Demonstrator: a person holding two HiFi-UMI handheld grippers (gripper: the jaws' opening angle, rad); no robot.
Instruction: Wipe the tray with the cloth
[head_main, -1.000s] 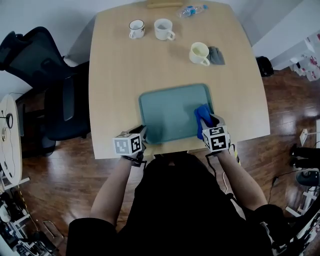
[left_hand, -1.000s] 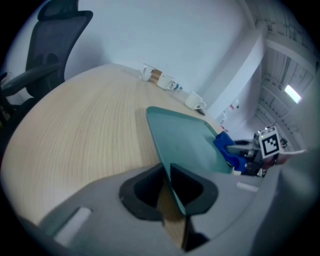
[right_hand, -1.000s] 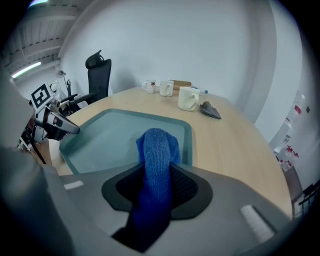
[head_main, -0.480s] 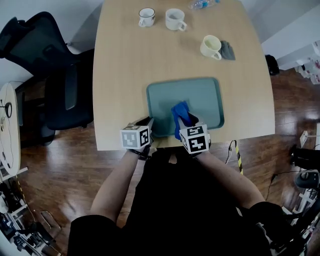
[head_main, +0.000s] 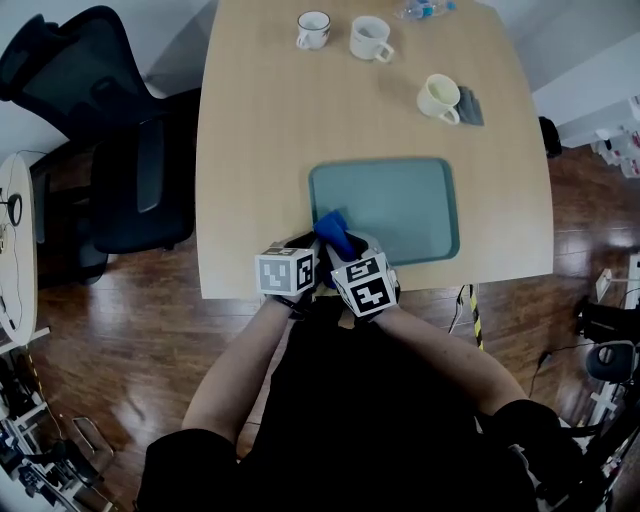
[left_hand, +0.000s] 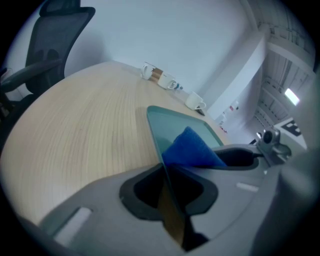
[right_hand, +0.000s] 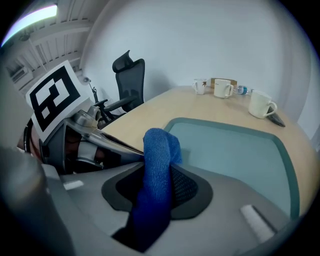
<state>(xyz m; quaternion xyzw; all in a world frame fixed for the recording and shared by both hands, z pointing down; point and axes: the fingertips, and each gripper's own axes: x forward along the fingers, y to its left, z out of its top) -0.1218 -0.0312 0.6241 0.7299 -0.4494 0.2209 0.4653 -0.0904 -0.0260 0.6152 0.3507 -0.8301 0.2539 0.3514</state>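
A teal tray (head_main: 400, 205) lies on the wooden table near its front edge. My left gripper (head_main: 306, 246) is shut on the tray's near-left rim; in the left gripper view that thin rim (left_hand: 161, 160) runs straight between the jaws of the left gripper (left_hand: 167, 176). My right gripper (head_main: 344, 247) is shut on a blue cloth (head_main: 334, 230) and stands close beside the left one, over the tray's near-left corner. In the right gripper view the cloth (right_hand: 157, 165) hangs folded between the pads of the right gripper (right_hand: 160, 186), in front of the tray (right_hand: 235, 150).
Three cups (head_main: 313, 29) (head_main: 371, 38) (head_main: 441, 98) stand at the far side of the table, with a dark flat object (head_main: 469, 106) next to the right one and a bottle (head_main: 420, 10) at the far edge. A black office chair (head_main: 110, 150) stands left of the table.
My right gripper has carried the blue cloth leftward along the tray's near part, from the right side to the near-left corner. The left gripper has kept its hold on the rim.
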